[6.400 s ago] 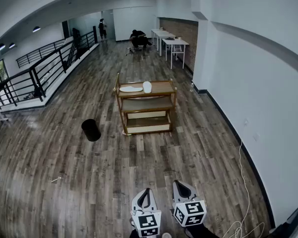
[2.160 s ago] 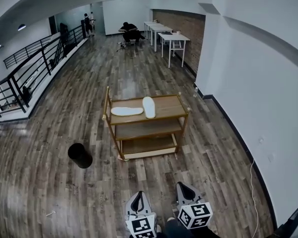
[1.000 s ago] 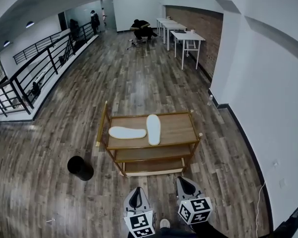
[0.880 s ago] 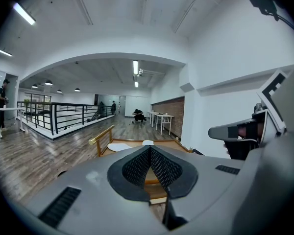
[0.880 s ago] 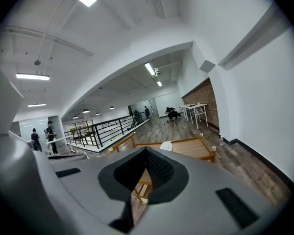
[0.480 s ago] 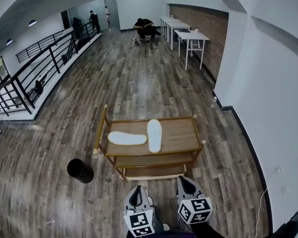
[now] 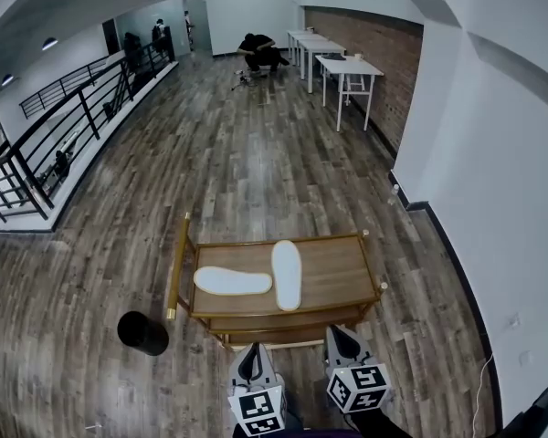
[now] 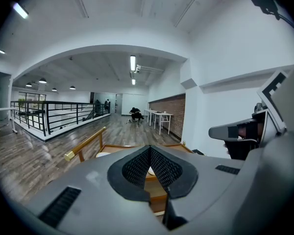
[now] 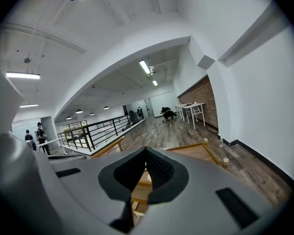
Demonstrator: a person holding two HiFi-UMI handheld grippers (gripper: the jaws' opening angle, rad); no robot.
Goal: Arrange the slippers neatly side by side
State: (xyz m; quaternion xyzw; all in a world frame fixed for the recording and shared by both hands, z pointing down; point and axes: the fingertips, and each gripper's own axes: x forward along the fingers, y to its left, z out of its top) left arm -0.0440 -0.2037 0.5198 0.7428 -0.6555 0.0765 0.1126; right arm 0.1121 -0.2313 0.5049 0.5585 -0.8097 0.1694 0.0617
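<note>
Two flat white slippers lie on the top shelf of a wooden cart. The left slipper lies crosswise and the right slipper lies lengthwise, so they form an L with the ends nearly touching. Both grippers hang low in front of the cart's near edge, side by side and apart from the slippers. My left gripper is shut and empty. My right gripper has its pads meeting at the tip and holds nothing. The cart's brass rail shows beyond the left jaws.
A black round bin stands on the wood floor left of the cart. A white wall runs along the right. A black railing borders the left side. White tables and a crouching person are far back.
The cart has come steadily nearer and now stands right in front of both grippers. The slippers have not moved on the shelf, and both grippers stay shut.
</note>
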